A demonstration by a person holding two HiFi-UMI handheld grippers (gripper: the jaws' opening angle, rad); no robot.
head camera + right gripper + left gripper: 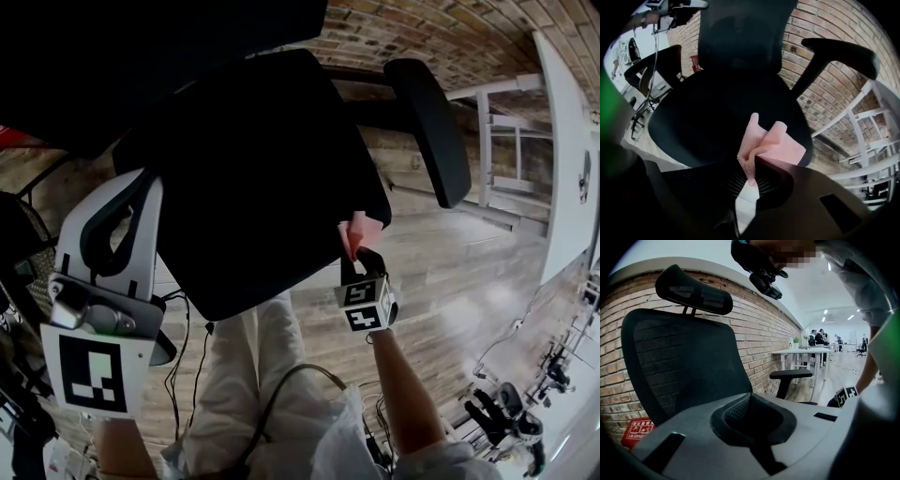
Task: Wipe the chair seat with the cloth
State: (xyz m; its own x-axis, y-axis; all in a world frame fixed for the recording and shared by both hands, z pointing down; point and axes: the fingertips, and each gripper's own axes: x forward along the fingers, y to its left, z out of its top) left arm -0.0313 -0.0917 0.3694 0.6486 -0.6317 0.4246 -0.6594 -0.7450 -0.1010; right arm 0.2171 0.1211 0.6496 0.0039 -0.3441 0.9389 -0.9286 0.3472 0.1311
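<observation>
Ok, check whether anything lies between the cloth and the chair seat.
Nothing visible does. The right tongs grip the pink cloth right at the edge of the seat, and the black surface beyond it looks bare.

1. An open-plan office is shown.
2. A black mesh office chair (679, 362) with a headrest is seen near, against a brick wall (759, 333).
3. White desks (801, 352) are set along that wall on wood-look flooring (450, 272).
4. Ceiling strip lights (825, 311) are seen far off.
</observation>
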